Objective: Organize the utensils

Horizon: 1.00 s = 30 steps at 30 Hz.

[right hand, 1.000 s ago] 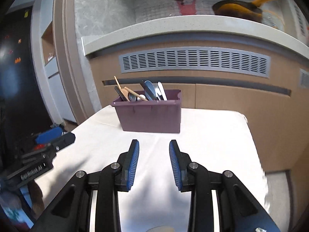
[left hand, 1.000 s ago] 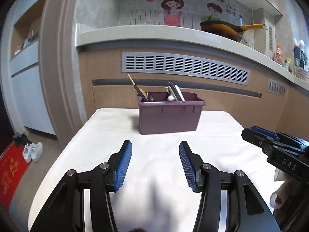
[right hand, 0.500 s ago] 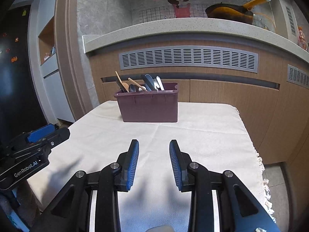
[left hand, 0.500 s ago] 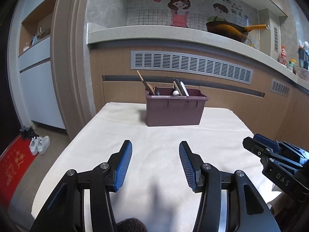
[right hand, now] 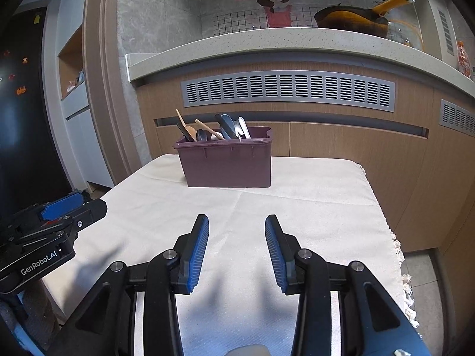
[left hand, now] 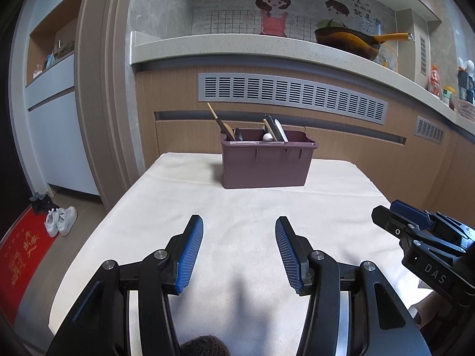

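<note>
Beyond the bin (right hand: 227, 164) (purple), a wok (right hand: 351, 19).

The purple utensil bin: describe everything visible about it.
The purple utensil bin is a rectangular, plastic-looking tub with a lipped rim and short ribs under it. It stands upright at the far end of the cloth-covered table. Wooden and grey utensils lean inside, poking above the rim. Neither gripper touches it.

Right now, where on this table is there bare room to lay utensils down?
Free: the cream tablecloth between the purple plastic bin and both tongs, and the strips on either side of the bin. Crowded: only the bin, packed with spoons and spatulas.
</note>
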Motion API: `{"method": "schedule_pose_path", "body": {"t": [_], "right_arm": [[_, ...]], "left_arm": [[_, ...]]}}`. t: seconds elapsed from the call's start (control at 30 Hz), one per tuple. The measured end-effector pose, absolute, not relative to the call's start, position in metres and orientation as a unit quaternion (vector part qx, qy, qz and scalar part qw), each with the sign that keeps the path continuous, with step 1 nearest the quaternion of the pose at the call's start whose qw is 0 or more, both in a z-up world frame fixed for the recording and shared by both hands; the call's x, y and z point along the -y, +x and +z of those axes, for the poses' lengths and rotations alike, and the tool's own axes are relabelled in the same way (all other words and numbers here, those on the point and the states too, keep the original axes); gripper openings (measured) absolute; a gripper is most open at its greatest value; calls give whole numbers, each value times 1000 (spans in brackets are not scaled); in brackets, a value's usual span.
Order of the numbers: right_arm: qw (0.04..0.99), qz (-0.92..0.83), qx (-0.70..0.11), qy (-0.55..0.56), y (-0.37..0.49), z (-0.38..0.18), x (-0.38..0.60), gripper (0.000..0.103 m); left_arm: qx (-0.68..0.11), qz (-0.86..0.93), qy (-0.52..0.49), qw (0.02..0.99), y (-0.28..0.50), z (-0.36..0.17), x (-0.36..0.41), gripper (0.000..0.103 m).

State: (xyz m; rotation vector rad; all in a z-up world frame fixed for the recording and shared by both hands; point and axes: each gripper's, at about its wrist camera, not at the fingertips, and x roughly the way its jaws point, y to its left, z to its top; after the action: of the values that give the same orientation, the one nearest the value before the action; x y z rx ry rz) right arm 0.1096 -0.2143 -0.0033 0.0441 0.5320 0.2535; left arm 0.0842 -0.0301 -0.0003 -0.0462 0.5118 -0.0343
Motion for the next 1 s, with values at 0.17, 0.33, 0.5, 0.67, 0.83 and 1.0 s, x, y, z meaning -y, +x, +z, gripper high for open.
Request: {"method": "schedule_pose_path", "body": {"t": [0.17,0.33,0.5,0.67,0.83,1.0], "right_arm": [[957,125,-262,21,110,-3,215,38],[957,126,-262,21,109,-3,215,38],[957,125,-259,22,108,-2,216,39],[957,125,-260,24,109,-2,217,40],[957,125,-259,26,109,-1,218,41],[958,124,-258,24,108,1,217,41]], "left_arm": [[-256,-17,-24,966,84,-1,30,52],[-253,-17,-24,967,83,0,30,52],[-253,-19,-25,967,83,0,30,52],[-255,-24,-23,966,82,0,31,52],[-257,-27,-21,966,82,0,32,52],[-259,-29,-19,965,81,-1,34,52]]}}
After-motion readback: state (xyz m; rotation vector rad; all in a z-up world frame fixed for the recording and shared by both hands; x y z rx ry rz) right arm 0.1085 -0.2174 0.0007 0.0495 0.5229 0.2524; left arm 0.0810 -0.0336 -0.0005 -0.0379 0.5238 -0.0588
